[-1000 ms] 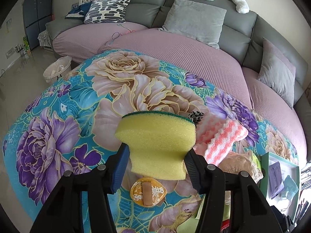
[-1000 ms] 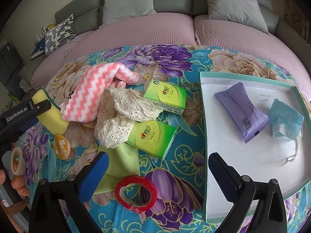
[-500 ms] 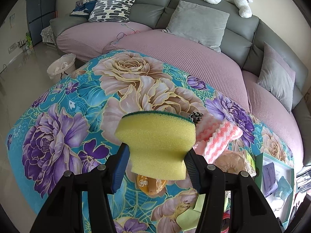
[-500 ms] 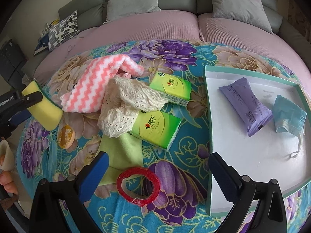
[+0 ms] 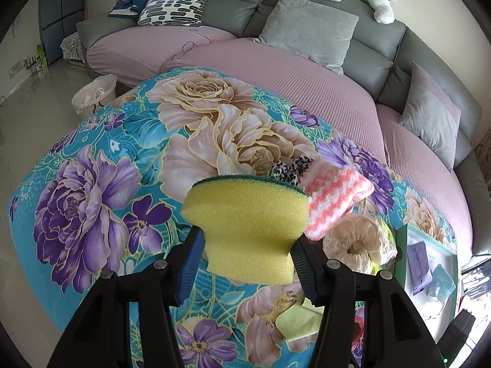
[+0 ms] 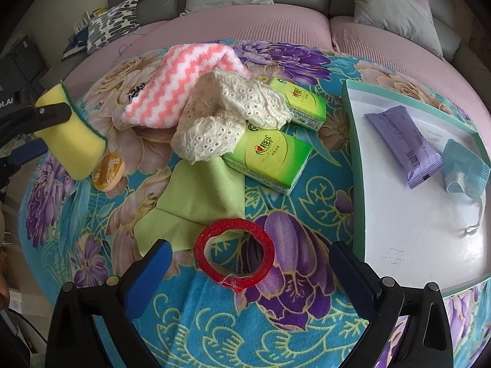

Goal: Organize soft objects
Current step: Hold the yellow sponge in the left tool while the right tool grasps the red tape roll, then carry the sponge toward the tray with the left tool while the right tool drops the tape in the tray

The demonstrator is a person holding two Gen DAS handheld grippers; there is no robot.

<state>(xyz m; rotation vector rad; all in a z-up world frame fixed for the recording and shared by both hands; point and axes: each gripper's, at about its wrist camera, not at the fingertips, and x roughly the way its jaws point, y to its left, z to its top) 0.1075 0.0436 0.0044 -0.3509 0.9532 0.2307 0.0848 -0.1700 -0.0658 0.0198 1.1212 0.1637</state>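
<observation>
My left gripper [image 5: 247, 245] is shut on a yellow sponge [image 5: 245, 224] with a green scouring top, held above the flowered tablecloth [image 5: 101, 184]. The right wrist view shows the same sponge [image 6: 70, 141] at the far left. My right gripper [image 6: 250, 254] is open and holds nothing; a red tape ring [image 6: 236, 226] lies on the cloth between its fingers. Behind the ring lie a light green cloth [image 6: 199, 199], a cream lace cloth [image 6: 227, 113] and a pink-and-white zigzag towel [image 6: 172, 86]. A white tray [image 6: 399, 214] on the right holds a purple pack [image 6: 405, 144] and a blue face mask [image 6: 463, 165].
Two green tissue packs [image 6: 270, 159] [image 6: 303, 104] lie beside the lace cloth. An orange jelly cup [image 6: 109, 167] sits near the sponge, a leopard scrunchie [image 5: 290, 168] behind it. A sofa [image 5: 307, 86] with cushions curves behind the table; a white basket [image 5: 93, 95] stands on the floor.
The left gripper carried the sponge a little away from the table; the orange cup is now hidden behind it. The right gripper shifted, so the red ring sits higher between its fingers.
</observation>
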